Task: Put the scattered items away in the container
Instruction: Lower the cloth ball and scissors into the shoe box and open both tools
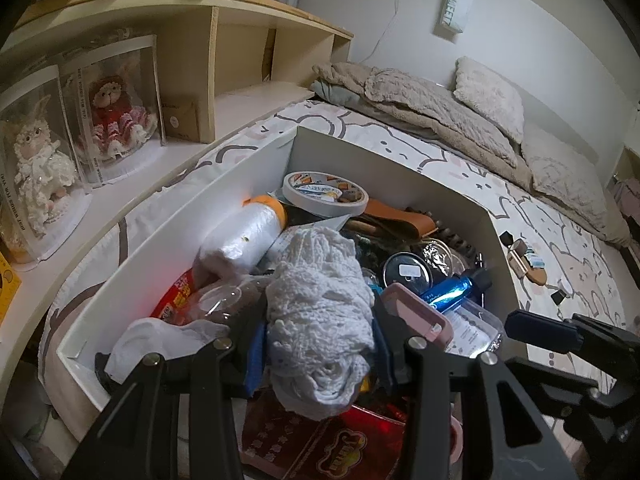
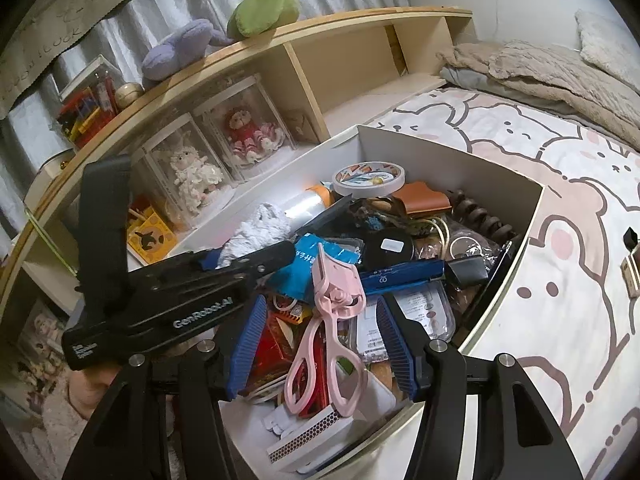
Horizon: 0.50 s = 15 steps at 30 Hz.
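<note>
Two grippers over the white box: left gripper loosely flanks the upright lace roll, right gripper released around the eyelash curler, handles toward camera

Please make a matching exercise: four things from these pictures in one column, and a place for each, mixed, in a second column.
Things:
1. white crocheted cloth bundle
2. pink plastic eyelash curler
3. round white tape roll
4. doll in a red dress

Places:
A. in a clear case on the wooden shelf
B. at the far end of the white box
C. between the left hand-held gripper fingers
D. between the right hand-held gripper fingers

Pairs: 1-C, 2-D, 3-B, 4-A
</note>
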Each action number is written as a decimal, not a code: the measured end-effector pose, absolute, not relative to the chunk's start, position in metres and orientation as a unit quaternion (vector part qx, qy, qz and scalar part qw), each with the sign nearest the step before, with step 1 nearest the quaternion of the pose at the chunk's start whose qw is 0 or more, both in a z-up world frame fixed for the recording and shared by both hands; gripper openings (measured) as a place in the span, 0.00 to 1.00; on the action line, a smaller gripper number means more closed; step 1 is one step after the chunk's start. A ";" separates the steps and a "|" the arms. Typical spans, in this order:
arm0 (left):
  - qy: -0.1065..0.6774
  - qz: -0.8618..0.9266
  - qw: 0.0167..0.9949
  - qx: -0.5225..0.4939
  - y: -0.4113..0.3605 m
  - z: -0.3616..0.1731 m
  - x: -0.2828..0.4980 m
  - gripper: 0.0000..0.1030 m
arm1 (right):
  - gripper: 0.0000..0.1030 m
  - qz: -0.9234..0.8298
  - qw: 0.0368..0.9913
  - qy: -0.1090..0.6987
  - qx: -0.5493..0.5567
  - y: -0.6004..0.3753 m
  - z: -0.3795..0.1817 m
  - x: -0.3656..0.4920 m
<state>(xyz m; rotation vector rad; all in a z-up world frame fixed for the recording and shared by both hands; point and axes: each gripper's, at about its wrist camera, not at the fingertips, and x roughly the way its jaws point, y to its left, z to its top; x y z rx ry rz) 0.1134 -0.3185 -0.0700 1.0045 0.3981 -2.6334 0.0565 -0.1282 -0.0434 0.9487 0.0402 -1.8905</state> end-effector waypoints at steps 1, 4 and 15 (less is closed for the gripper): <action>0.136 -0.914 0.153 0.350 -0.319 -0.070 0.113 0.56 | 0.56 -0.780 0.489 0.018 0.390 -0.128 -0.043 0.057; 0.135 -0.911 0.176 0.348 -0.323 -0.069 0.115 0.77 | 0.56 -0.783 0.487 0.012 0.386 -0.121 -0.041 0.056; 0.128 -0.915 0.172 0.341 -0.315 -0.056 0.121 0.80 | 0.56 -0.788 0.480 -0.005 0.386 -0.111 -0.037 0.054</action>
